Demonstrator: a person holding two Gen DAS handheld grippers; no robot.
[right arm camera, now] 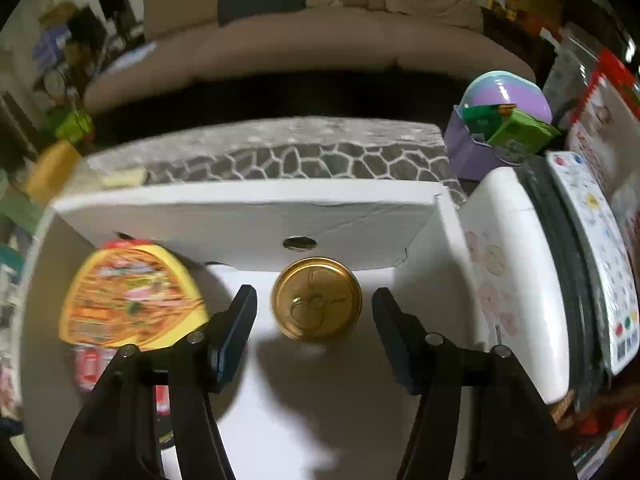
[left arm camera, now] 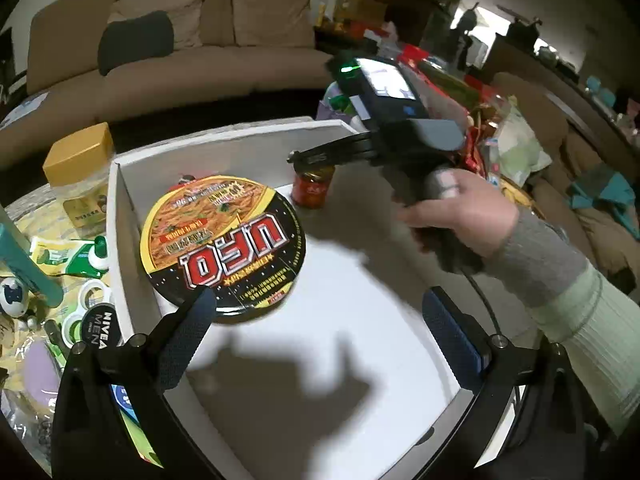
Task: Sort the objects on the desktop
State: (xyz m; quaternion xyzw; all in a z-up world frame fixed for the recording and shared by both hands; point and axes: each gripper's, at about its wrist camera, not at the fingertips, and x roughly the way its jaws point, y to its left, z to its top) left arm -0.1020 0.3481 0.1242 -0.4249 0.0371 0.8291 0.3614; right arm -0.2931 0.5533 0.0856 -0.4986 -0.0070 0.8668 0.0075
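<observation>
A white cardboard box (left arm camera: pixel 120 216) holds a round UFO noodle bowl (left arm camera: pixel 222 244) at its left and a small red jar with a gold lid (left arm camera: pixel 312 190) near the far wall. My left gripper (left arm camera: pixel 316 320) is open and empty above the box's near part. My right gripper (left arm camera: pixel 316 154) hovers just above the jar. In the right wrist view the right gripper (right arm camera: pixel 314 312) is open with its fingers either side of the gold lid (right arm camera: pixel 316 298), apart from it. The noodle bowl (right arm camera: pixel 132 300) shows blurred at the left, and the box's far wall (right arm camera: pixel 248 220) stands behind.
Left of the box lie a yellow-lidded jar (left arm camera: pixel 80 168), a green tube (left arm camera: pixel 68 258), a Nivea tin (left arm camera: pixel 98 326) and tape rolls. Right of the box are a white case (right arm camera: pixel 516 280), a purple holder (right arm camera: pixel 472 152) and snack packets. A sofa (left arm camera: pixel 180 40) stands behind.
</observation>
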